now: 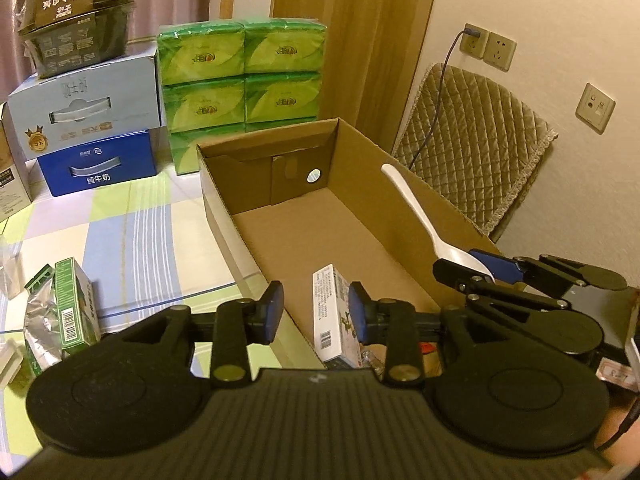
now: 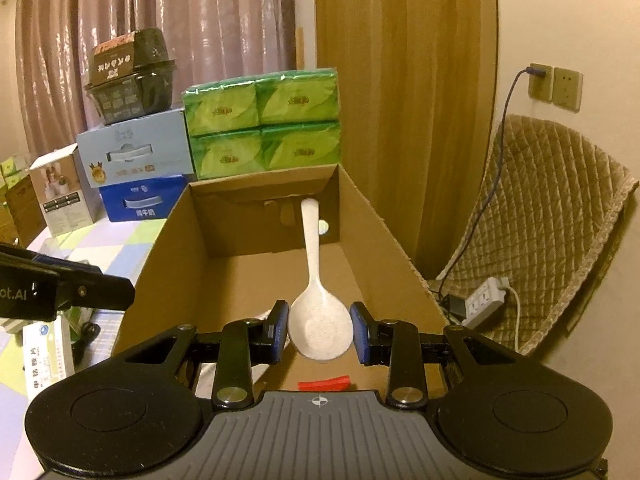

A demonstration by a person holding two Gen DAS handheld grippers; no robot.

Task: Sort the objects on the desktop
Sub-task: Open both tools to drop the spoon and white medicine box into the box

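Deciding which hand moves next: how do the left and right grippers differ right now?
The right gripper is shut on the white plastic spoon; the left gripper stands open, gripping nothing. The white medicine carton lies in the cardboard box, against the left gripper's right pad only. Both hover over the box's near end.

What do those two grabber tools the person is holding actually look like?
Both look alike. The left gripper and the right gripper have matte black plastic bodies with a ribbed grey centre panel bearing a small crosshair mark, flanked by two round black discs. Black hinged linkages with silvery rivets lead to two short fingers faced with blue pads. White lettering ending "ot.AI" shows on the left gripper's side.
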